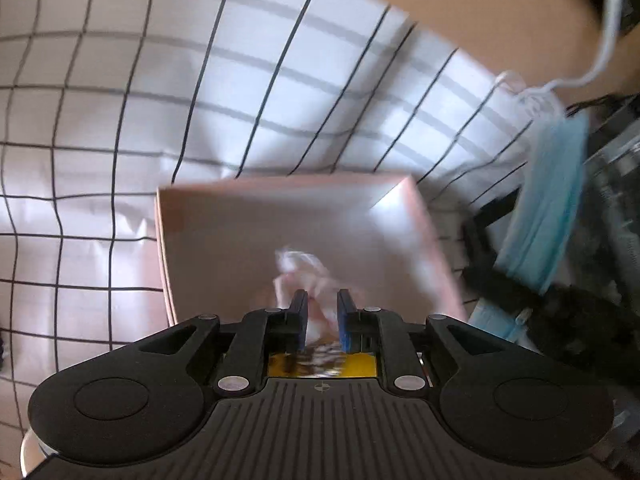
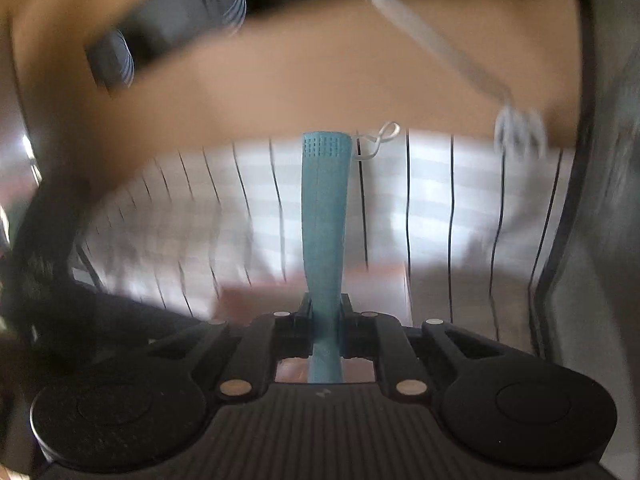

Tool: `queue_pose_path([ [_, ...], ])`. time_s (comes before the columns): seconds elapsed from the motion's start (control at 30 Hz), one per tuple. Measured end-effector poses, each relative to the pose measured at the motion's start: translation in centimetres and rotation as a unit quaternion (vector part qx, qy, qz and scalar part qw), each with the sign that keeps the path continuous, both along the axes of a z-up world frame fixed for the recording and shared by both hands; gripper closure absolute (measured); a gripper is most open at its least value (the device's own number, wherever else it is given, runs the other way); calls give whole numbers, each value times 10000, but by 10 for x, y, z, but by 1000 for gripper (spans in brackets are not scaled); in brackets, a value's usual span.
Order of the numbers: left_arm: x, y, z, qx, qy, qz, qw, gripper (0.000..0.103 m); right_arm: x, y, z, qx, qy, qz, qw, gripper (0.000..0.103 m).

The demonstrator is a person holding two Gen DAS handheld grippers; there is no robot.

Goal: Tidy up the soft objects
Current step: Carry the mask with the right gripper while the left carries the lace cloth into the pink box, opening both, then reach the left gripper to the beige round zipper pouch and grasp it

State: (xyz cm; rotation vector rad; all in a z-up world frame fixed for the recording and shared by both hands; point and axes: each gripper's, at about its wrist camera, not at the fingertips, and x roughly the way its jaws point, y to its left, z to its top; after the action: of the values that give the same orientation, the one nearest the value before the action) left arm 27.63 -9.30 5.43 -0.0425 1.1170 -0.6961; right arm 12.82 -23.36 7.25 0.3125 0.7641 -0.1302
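Note:
A shallow pink box point(image 1: 240, 224) lies on the white checked cloth point(image 1: 120, 100). My left gripper point(image 1: 322, 306) hovers over the box's near part with its jaws a little apart. A crumpled white wad point(image 1: 298, 266), blurred, sits between and just beyond the tips, and I see no pad pressing it. My right gripper point(image 2: 325, 308) is shut on a blue face mask point(image 2: 325, 208), seen edge-on with its white ear loop point(image 2: 380, 136) at the far end. The left wrist view shows that mask point(image 1: 552, 200) hanging at the right beside the box. The pink box point(image 2: 376, 280) shows blurred below the right gripper.
The cloth covers a brown tabletop point(image 1: 460, 8). A white cord point(image 1: 604, 48) trails at the upper right. A clear container point(image 1: 616, 184) stands at the right edge. A dark device point(image 2: 168, 28) lies at the back of the brown surface point(image 2: 320, 72). Both views are motion-blurred.

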Motion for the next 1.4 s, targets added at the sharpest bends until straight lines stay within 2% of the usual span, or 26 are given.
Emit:
queue_pose_path([
  [0.07, 6, 1, -5, 104, 56, 19, 9999, 86, 9, 1, -20, 39, 415, 101, 9991, 92],
  [0.17, 9, 11, 4, -155, 24, 19, 9999, 86, 21, 4, -43, 138, 852, 240, 9960, 92],
  [0.23, 8, 20, 15, -330, -87, 17, 9994, 86, 22, 7, -52, 116, 973, 283, 9948, 91],
  [0.27, 8, 24, 20, -401, -127, 20, 9991, 86, 21, 7, -53, 126, 978, 205, 9949, 85],
  [0.33, 3, 34, 31, -602, -229, 12, 9979, 86, 17, 4, -50, 249, 923, 108, 9954, 62],
  [0.4, -8, 51, 43, -755, -390, 29, 9964, 86, 9, 2, -42, 342, 807, 60, 9961, 49],
  [0.43, -13, 56, 48, -788, -451, 51, 9959, 86, 5, 2, -36, 345, 742, 49, 9966, 47],
  [0.57, -40, 103, 66, -897, -838, 349, 9918, 86, 0, 7, -16, 251, 422, 40, 9988, 46],
  [0.63, -52, 127, 75, -931, -1022, 570, 9888, 86, 6, 8, -5, 148, 209, -134, 9996, 48],
  [0.67, -59, 140, 77, -954, -1111, 685, 9868, 86, 16, 7, -1, 132, 106, -214, 9996, 50],
  [0.7, -67, 153, 80, -970, -1178, 824, 9849, 86, 29, 5, 1, 189, -9, -227, 9996, 61],
  [0.73, -75, 166, 82, -976, -1206, 961, 9832, 86, 41, 2, 1, 255, -8, -261, 9993, 67],
  [0.8, -88, 187, 84, -997, -1244, 1208, 9798, 86, 69, -7, -15, 446, 461, -458, 9969, 75],
  [0.9, -117, 217, 84, -988, -1431, 1525, 9729, 86, 89, -5, -53, 790, 1318, -257, 9878, 77],
  [0.97, -137, 238, 80, -912, -1652, 1754, 9662, 86, 85, -4, -68, 1079, 1630, -260, 9804, 77],
  [1.03, -154, 262, 71, -735, -1762, 2086, 9592, 86, 74, -7, -59, 1157, 1494, -310, 9815, 77],
  [1.1, -167, 288, 56, -644, -1683, 2492, 9515, 86, 60, -10, -41, 1251, 1213, -403, 9839, 75],
  [1.13, -172, 301, 49, -664, -1620, 2687, 9472, 86, 51, -10, -28, 1183, 1025, -438, 9867, 71],
  [1.17, -177, 315, 42, -702, -1559, 2887, 9420, 86, 42, -7, -15, 1014, 868, -476, 9899, 66],
  [1.23, -186, 346, 28, -756, -1450, 3296, 9299, 86, 28, 3, 7, 610, 583, -497, 9952, 50],
  [1.37, -201, 398, 8, -737, -1331, 3967, 9052, 86, 8, 46, 38, -131, 131, -138, 9997, 47],
  [1.4, -203, 410, 5, -756, -1345, 4101, 8989, 86, 3, 60, 44, -245, -1, 4, 9997, 42],
])
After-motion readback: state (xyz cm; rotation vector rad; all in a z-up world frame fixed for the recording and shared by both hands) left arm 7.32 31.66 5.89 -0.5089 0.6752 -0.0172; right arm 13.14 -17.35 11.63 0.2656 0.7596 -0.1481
